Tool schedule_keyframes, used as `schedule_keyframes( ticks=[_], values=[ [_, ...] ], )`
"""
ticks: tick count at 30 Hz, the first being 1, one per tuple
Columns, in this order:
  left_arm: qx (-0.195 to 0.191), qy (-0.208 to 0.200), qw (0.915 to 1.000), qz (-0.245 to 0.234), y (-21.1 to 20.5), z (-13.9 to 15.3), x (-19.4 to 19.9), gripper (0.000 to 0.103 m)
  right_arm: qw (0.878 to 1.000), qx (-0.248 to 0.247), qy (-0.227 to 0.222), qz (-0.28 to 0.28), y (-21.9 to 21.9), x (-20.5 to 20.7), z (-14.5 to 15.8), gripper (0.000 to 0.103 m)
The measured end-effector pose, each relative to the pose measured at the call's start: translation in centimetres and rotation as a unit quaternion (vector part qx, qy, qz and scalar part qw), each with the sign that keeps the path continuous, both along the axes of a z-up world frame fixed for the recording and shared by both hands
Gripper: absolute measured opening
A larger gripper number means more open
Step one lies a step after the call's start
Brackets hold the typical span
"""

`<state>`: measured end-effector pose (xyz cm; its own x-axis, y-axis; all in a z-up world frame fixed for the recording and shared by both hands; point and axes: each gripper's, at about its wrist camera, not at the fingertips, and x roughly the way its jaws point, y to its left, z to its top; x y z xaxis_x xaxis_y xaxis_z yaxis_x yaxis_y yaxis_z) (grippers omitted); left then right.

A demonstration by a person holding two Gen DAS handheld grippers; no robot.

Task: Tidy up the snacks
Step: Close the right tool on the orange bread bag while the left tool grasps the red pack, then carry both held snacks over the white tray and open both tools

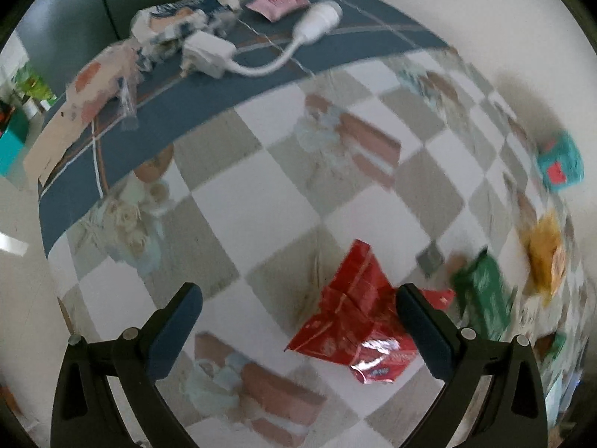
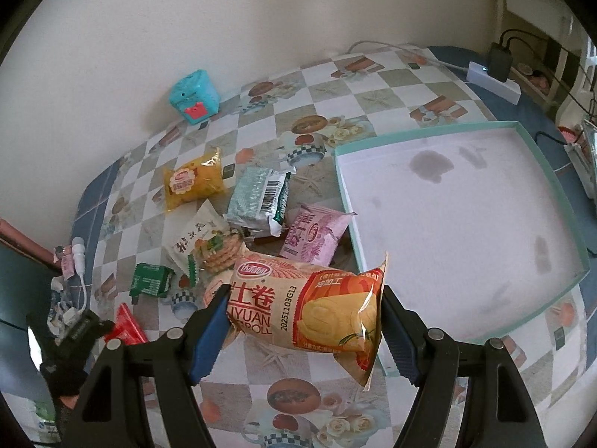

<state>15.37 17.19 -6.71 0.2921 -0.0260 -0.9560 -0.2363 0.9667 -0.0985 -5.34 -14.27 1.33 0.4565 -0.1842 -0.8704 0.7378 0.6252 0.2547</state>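
Right wrist view: the right gripper [image 2: 302, 330] holds a large peach-coloured roll-cake packet [image 2: 306, 308] crosswise between its two blue-padded fingers [image 2: 209, 332], lifted clear of the checked table [image 2: 373, 100]. The packet hangs just beside the near corner of a shallow, pale tray with a teal rim [image 2: 544, 186], which sits empty on the right; the hold looks meant for carrying the packet over into it. The other snacks lie in a loose cluster to the left of the tray: a yellow packet [image 2: 194, 183], a silver-green packet [image 2: 257, 198] lying barcode up, a pink packet [image 2: 311, 239], a white cracker packet [image 2: 203, 242] and a small green packet [image 2: 151, 280]. Left wrist view, blurred with motion: the left gripper [image 1: 298, 332] points steeply down with its fingers spread wide and gripping nothing, poised above a crumpled red packet [image 1: 354, 313] that lies flat on the table towards one finger, likely its next pick.
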Motion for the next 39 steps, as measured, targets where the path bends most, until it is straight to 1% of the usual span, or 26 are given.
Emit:
schedule_keyframes(
  ticks=[4,7,9,11,13,14,16,17,19,22,25,29,33,36,39],
  values=[
    [-0.011,0.019,0.9996,-0.020,-0.6,-0.5,-1.0,0.103,1.000,0.007,0.000,0.000,-0.1,-0.1,-0.1,0.078],
    [-0.027,0.038,0.9986,-0.026,-0.9,-0.9,-1.6,0.103,1.000,0.010,0.000,-0.002,-0.3,-0.2,-0.2,0.078],
    [-0.028,0.046,0.9980,-0.034,-1.2,-1.1,-2.0,0.100,1.000,0.012,-0.002,-0.003,-0.4,-0.3,-0.2,0.078],
    [-0.032,0.048,0.9972,-0.047,-1.7,-1.1,-2.3,0.089,1.000,0.013,-0.004,-0.003,-0.4,-0.4,-0.1,0.078],
    [-0.020,0.043,0.9971,-0.060,-2.4,-0.8,-2.6,0.064,1.000,0.017,-0.006,-0.004,-0.5,-0.4,-0.1,0.078],
    [-0.023,0.041,0.9968,-0.065,-2.7,-0.7,-2.7,0.058,1.000,0.018,-0.007,-0.005,-0.5,-0.5,-0.1,0.078],
    [-0.027,0.040,0.9961,-0.074,-3.3,-0.6,-2.9,0.053,1.000,0.022,-0.010,-0.005,-0.7,-0.6,-0.1,0.078],
    [-0.025,0.038,0.9959,-0.078,-3.6,-0.6,-3.0,0.052,1.000,0.025,-0.012,-0.006,-0.8,-0.7,0.0,0.078],
    [-0.021,0.033,0.9957,-0.084,-4.0,-0.3,-3.2,0.044,0.999,0.030,-0.014,-0.008,-1.0,-0.8,-0.1,0.078],
    [-0.011,0.021,0.9953,-0.094,-4.8,0.5,-3.6,0.037,0.999,0.037,-0.017,-0.016,-1.6,-1.1,-0.1,0.078],
    [-0.008,0.011,0.9944,-0.105,-5.5,1.3,-4.1,0.035,0.999,0.043,-0.019,-0.026,-2.2,-1.4,-0.1,0.078],
    [-0.010,-0.003,0.9941,-0.108,-6.7,2.6,-5.0,0.033,0.997,0.057,-0.022,-0.039,-3.1,-1.9,-0.3,0.078],
    [-0.018,-0.029,0.9930,-0.113,-7.0,4.7,-5.7,0.027,0.996,0.067,-0.028,-0.050,-3.9,-2.4,-0.4,0.078],
    [-0.019,-0.050,0.9905,-0.126,-7.6,6.2,-6.1,0.027,0.995,0.074,-0.032,-0.060,-4.5,-2.8,-0.4,0.078],
    [-0.019,-0.056,0.9889,-0.136,-8.0,7.0,-6.9,0.027,0.994,0.082,-0.034,-0.070,-5.2,-3.3,-0.6,0.078]
  ],
)
